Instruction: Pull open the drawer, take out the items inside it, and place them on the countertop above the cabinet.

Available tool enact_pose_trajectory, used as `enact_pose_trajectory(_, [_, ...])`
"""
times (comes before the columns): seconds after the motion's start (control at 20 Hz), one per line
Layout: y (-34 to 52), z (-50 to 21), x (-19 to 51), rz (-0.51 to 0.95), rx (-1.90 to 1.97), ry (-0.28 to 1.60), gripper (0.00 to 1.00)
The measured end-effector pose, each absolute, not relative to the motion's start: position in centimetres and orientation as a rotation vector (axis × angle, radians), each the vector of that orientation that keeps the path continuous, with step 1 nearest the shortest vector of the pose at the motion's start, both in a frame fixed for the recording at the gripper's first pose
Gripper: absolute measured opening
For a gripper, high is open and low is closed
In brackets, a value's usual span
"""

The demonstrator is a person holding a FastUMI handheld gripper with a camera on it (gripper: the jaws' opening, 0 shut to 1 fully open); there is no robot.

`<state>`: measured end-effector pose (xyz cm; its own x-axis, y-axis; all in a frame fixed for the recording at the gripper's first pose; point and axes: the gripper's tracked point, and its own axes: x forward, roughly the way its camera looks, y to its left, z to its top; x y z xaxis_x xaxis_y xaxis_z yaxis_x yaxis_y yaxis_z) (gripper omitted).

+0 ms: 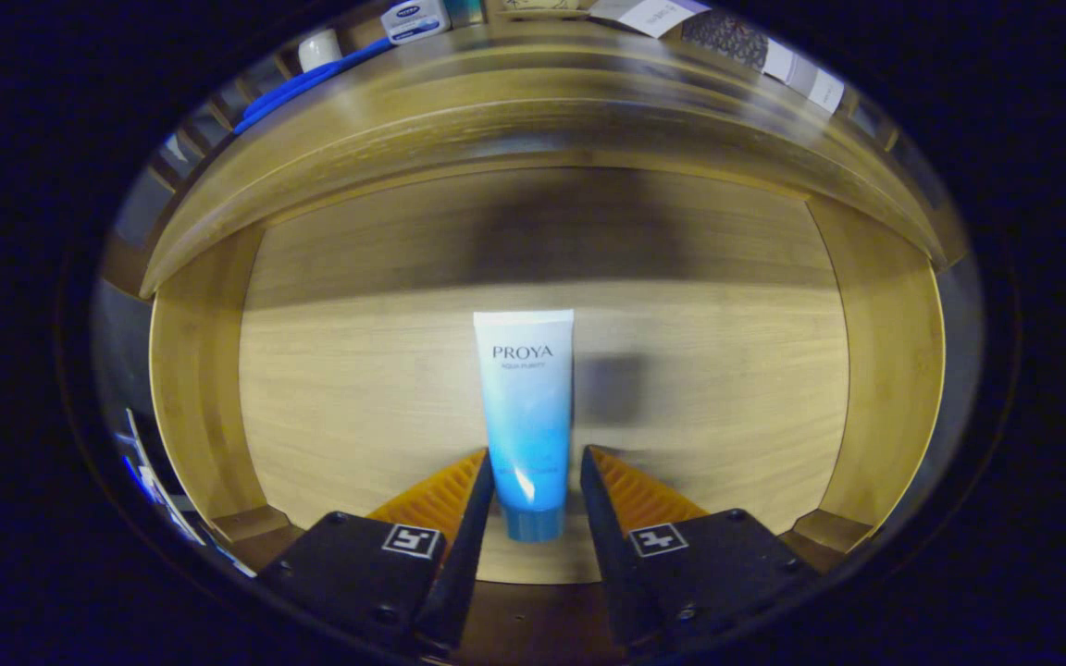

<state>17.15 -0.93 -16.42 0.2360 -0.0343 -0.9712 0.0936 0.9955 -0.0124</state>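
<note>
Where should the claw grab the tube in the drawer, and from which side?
Grip the tube low on its body, just above the blue cap, coming in cap-end first as the claw already points. The tube lies flat on the drawer floor, lengthwise along the fingers, so its narrow width fits the gap. The left finger looks to touch it; the right stands slightly off.

Likely a home bathroom or vanity, wooden drawer [542, 370], toiletries on countertop [542, 83]
</note>
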Motion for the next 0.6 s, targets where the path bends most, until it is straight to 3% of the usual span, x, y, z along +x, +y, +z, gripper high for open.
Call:
enact_pose_trajectory(0.1, [-1.0,-15.8,17.2,-0.086,0.049,1.328,0.48])
enact_pose_trajectory(0.6, [-1.0,-10.6,15.0,-0.056,0.078,1.207,0.44])
